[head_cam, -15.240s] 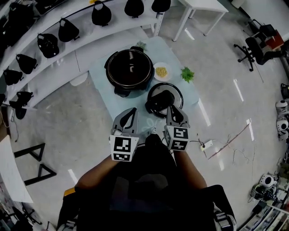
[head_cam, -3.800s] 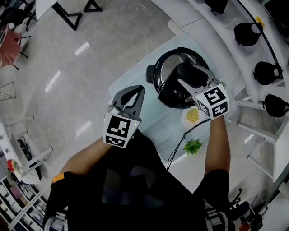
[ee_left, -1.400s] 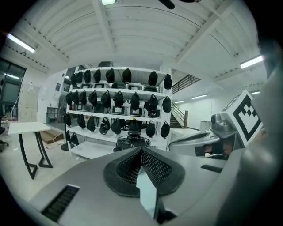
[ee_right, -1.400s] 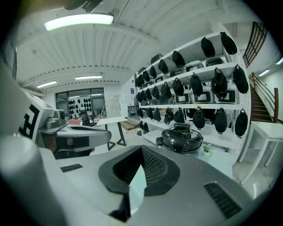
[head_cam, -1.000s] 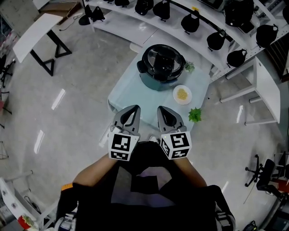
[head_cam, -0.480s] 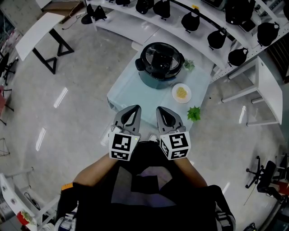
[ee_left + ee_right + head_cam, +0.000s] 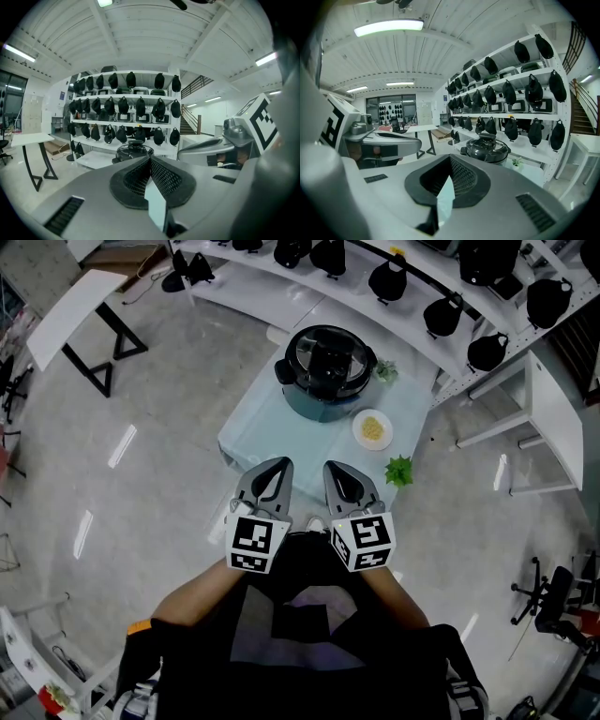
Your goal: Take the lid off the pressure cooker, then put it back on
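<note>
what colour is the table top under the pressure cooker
Pale blue tabletop; the head view shows it best.

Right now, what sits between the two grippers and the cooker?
Only bare pale-blue tabletop, in the head view, between the left gripper, the right gripper and the pressure cooker. The dish and green sprig sit off to the right.

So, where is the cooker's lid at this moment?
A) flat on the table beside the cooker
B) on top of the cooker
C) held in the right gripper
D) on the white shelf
B: the lid sits on the pressure cooker, while the left gripper and the right gripper are both shut on nothing, well back from it.
</note>
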### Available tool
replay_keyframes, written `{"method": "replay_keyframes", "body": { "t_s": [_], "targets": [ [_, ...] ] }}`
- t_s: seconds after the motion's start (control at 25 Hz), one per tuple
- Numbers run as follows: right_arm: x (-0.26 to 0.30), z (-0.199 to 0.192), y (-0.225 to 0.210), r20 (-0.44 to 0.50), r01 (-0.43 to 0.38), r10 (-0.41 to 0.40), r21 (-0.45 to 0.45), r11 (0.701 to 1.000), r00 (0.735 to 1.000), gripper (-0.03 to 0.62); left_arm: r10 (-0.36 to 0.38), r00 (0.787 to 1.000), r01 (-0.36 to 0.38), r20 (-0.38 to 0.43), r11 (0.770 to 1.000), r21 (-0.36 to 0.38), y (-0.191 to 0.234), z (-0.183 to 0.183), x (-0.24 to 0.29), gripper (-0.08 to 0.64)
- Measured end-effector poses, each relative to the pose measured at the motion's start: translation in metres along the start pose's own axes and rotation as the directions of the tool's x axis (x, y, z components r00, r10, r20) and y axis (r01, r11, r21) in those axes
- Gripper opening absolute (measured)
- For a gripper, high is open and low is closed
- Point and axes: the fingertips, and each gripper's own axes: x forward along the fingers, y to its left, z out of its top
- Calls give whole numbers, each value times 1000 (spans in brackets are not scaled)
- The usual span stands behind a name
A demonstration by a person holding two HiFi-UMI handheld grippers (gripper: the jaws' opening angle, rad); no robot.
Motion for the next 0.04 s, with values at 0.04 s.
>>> {"method": "replay_keyframes", "body": {
  "t_s": [0.04],
  "targets": [
    [0, 0, 0, 0, 1, -1, 0, 1000, 1000, 15, -2, 1000, 2, 0, 1000, 1, 0, 0, 0, 11]
  ]
}}
